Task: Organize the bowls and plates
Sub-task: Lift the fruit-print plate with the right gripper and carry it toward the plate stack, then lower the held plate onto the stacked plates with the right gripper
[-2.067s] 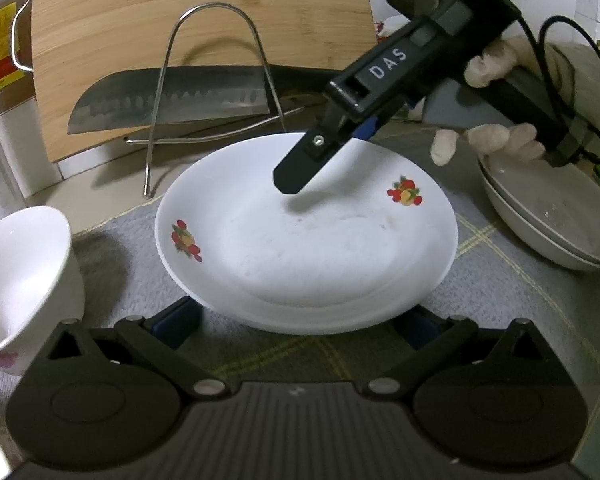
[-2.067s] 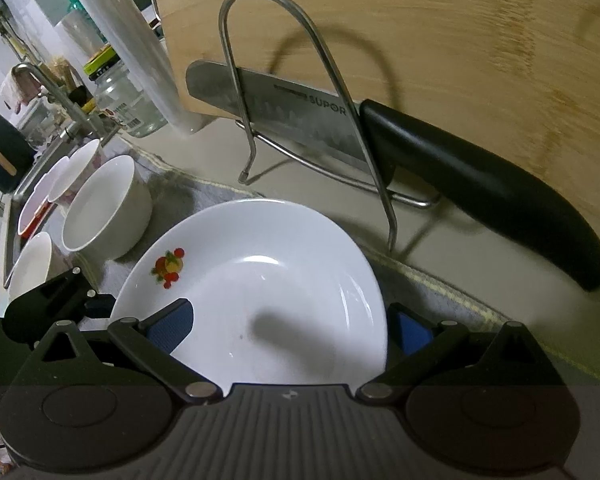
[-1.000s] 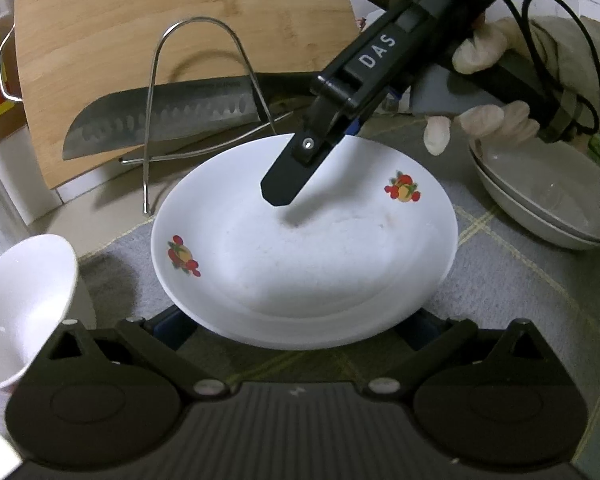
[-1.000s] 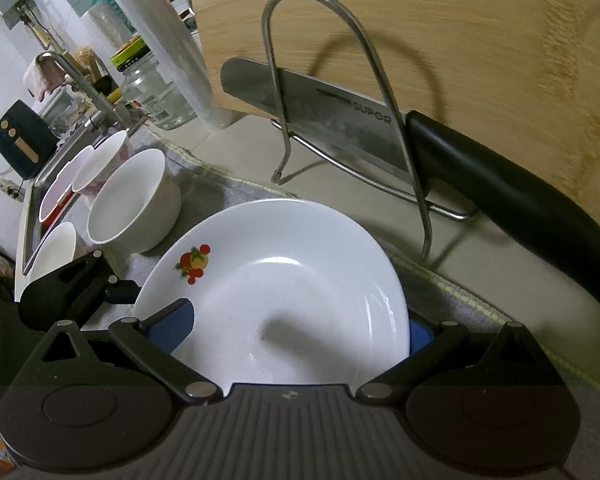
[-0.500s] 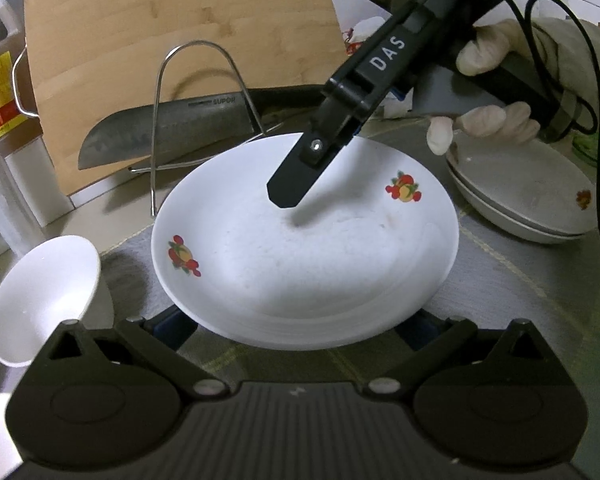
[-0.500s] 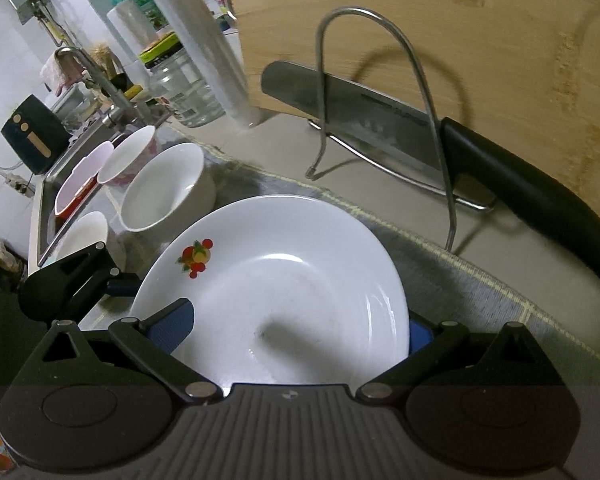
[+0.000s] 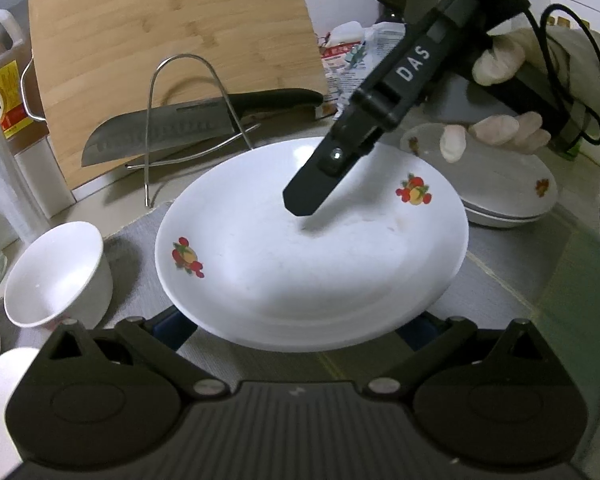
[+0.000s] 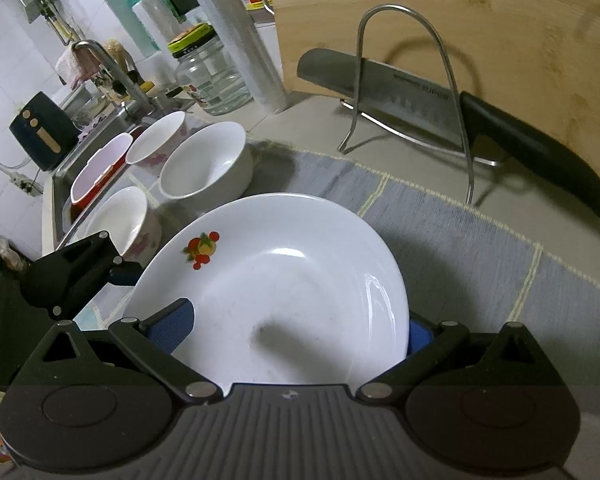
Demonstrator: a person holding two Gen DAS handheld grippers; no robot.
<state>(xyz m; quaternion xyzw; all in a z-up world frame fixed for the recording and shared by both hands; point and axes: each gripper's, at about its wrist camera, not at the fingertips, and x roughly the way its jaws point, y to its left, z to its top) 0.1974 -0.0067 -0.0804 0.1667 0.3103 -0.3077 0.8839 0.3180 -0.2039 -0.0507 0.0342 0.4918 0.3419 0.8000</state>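
A white plate (image 7: 312,248) with fruit decals hangs above the grey mat (image 7: 520,280). My right gripper (image 7: 300,204) reaches in from the upper right, shut on the plate's far rim: one finger lies over the inside, the other is hidden beneath. In the right wrist view the plate (image 8: 284,292) runs slantwise between that gripper's (image 8: 296,332) blue pads. My left gripper (image 7: 294,328) is open, its fingers spread under the near rim. It also shows at the plate's left edge as the left gripper (image 8: 116,274). Two more plates (image 7: 500,184) are stacked at the right.
White bowls (image 8: 204,164) stand on the mat's left side by the sink (image 8: 60,184); one bowl (image 7: 56,276) sits near my left gripper. A knife (image 7: 160,132) rests in a wire rack (image 7: 188,60) against a wooden cutting board (image 7: 172,32). Bottles and a jar (image 8: 208,76) stand behind.
Both grippers and the plate have risen together and drawn back from the rack. The mat, the bowls and the stacked plates on the right now show more fully below.
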